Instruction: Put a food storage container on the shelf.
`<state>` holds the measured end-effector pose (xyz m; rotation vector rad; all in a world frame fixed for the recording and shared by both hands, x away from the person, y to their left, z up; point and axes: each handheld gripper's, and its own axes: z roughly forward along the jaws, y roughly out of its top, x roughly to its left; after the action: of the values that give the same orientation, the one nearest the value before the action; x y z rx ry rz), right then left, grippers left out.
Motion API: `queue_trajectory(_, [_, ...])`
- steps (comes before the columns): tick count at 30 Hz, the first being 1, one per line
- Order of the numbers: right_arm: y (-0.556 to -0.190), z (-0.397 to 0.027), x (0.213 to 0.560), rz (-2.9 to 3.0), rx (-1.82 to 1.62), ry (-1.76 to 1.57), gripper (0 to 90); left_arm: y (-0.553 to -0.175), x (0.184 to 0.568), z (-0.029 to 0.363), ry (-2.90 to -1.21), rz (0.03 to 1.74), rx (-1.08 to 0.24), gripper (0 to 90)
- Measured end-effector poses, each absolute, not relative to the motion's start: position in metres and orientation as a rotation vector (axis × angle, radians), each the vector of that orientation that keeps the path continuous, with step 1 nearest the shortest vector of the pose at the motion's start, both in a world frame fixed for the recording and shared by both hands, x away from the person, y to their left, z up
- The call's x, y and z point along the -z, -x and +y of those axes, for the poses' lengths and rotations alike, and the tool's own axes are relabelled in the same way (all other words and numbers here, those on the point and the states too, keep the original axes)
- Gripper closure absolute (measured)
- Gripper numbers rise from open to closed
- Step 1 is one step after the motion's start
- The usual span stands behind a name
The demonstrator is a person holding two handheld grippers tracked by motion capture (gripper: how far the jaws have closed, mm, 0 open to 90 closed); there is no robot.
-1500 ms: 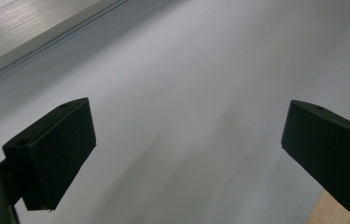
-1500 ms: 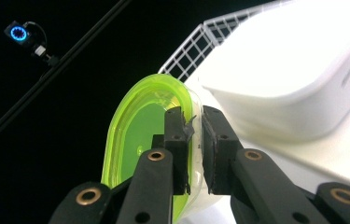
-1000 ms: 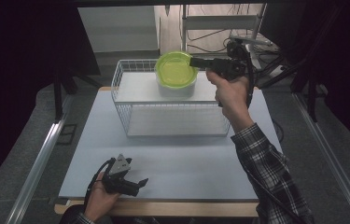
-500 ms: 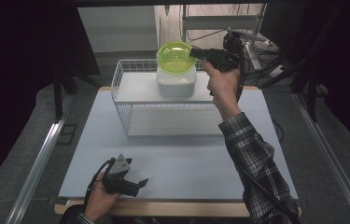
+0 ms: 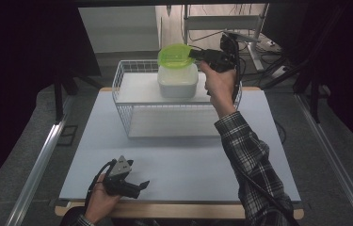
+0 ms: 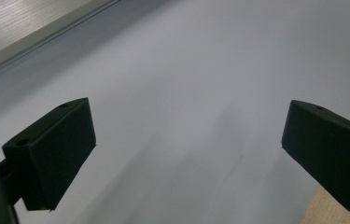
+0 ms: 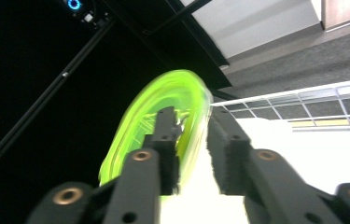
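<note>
A lime-green round lid stands tilted over the far edge of a white container, which sits in a white wire basket. My right gripper reaches in from the right at the lid's rim. Its jaws have just been opening. In the right gripper view the blurred lid is between the jaws of my right gripper, with a slim gap on one side. My left gripper rests open on the pale mat near the front edge. Nothing is between the jaws of my left gripper.
The grey-white mat lies on a wooden table, whose edge runs along the front. Metal rails flank the table left and right. Shelving and cables stand behind the basket.
The right hand carried the green lid toward the far side, uncovering the white container beneath, and the lid now tilts more. The left hand and its gripper stayed put.
</note>
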<state>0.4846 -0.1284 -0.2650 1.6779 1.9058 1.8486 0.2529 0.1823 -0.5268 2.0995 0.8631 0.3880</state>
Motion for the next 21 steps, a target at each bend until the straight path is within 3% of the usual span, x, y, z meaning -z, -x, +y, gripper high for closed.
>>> queue_trajectory(11, [-0.4903,-0.1316,0.27,1.909,-1.842,-1.699,68.1,-0.2532,0.5272,0.1821,-2.105,0.86,-0.388,2.6])
queue_trajectory(15, [-0.4915,-0.1318,0.2706,1.937,-1.837,-1.661,57.9,-0.2532,0.5272,0.1821,-2.104,0.86,-0.387,2.6])
queue_trajectory(21, [-0.4872,-0.1342,0.2667,1.983,-1.82,-1.574,32.8,-0.253,0.5273,0.182,-2.104,0.862,-0.384,2.6])
